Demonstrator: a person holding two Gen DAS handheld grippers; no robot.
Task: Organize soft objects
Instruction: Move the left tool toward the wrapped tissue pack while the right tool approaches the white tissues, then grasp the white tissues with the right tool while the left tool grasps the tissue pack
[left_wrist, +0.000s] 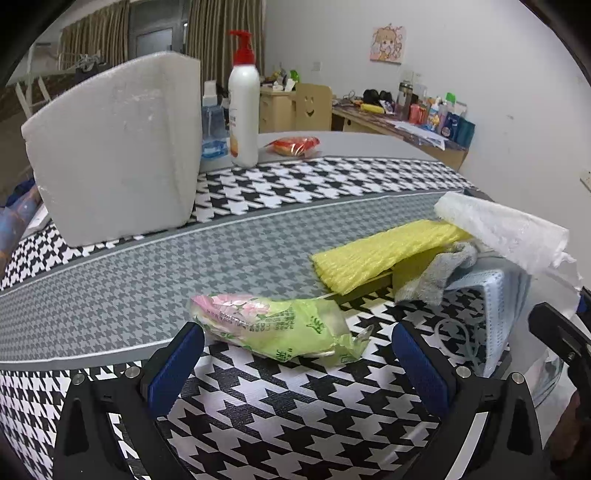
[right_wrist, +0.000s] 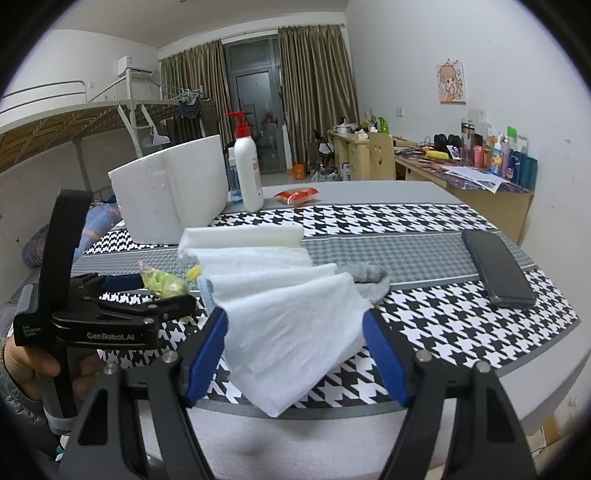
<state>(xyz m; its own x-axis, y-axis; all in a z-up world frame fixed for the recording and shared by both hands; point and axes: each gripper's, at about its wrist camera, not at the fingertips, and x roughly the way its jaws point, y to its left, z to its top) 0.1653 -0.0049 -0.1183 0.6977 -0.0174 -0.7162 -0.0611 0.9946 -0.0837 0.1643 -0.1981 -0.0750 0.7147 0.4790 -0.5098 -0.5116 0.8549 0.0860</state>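
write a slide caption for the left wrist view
Open left gripper fingers straddle a green tissue pack on the houndstooth tablecloth, yellow cloth beyond.

Black-and-white houndstooth surface (left_wrist: 288, 398) with a grey band; yellow sponge (left_wrist: 380, 254); green-pink floral packet (left_wrist: 273, 325); white foam (right_wrist: 288, 317); blue-padded tool (left_wrist: 297, 363).

Even, diffuse indoor light, moderately bright, source out of frame. Shadows soft and faint. Strong fisheye curvature in both views, black vignette at all corners. Centre sharp; edges smear slightly. Mild glare on the white pump bottle (left_wrist: 243, 99). Slight cool cast, light compression noise.
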